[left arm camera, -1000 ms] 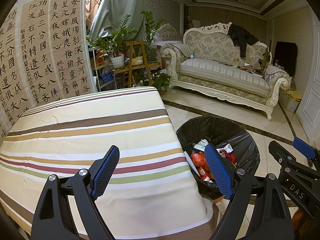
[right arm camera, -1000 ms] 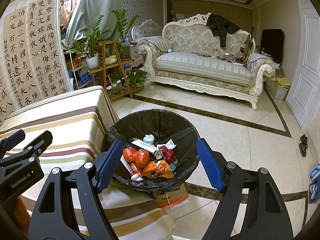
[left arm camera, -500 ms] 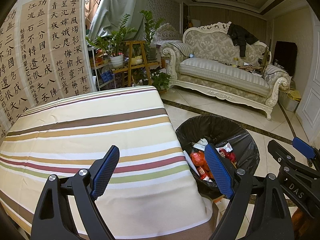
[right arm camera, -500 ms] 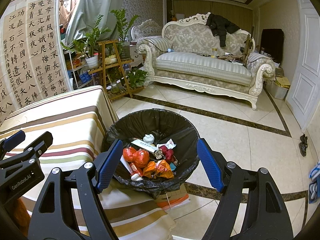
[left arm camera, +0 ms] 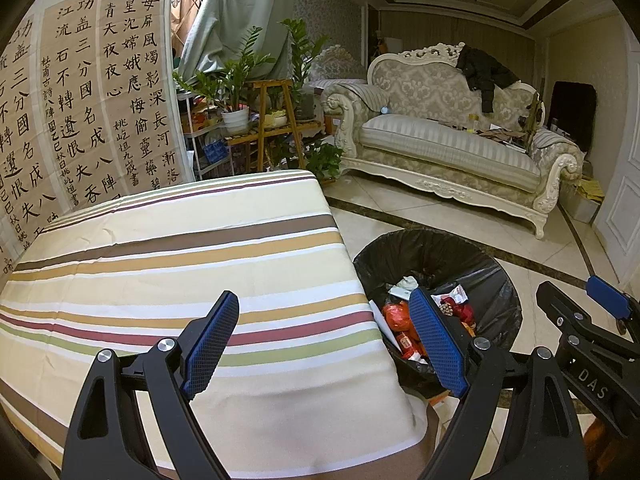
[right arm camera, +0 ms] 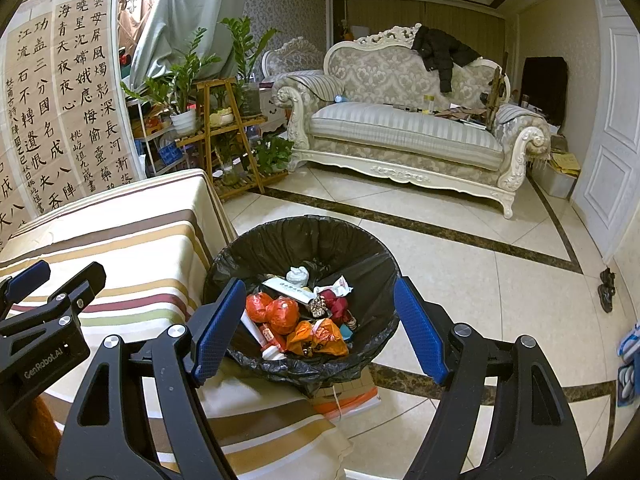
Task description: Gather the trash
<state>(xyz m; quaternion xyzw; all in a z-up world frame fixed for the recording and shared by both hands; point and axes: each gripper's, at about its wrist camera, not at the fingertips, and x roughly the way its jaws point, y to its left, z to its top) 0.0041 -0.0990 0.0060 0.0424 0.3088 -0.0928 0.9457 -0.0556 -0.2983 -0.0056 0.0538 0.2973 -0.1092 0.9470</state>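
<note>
I see the bin (right arm camera: 304, 240) just right of the table (left arm camera: 168, 264), trash (right arm camera: 304, 316) inside it, the sofa (right arm camera: 404, 128) far behind, plants (right arm camera: 192, 80) far left.

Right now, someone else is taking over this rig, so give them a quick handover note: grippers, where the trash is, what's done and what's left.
Left gripper: open, empty, over the striped tablecloth.
Right gripper: open, empty, above the trash bin.
Trash: wrappers and crumpled paper lie inside the black-lined bin, on the floor beside the table.
Done: no trash shows on the visible tabletop.
Left: likely nothing here; check the parts of the table out of view.
</note>
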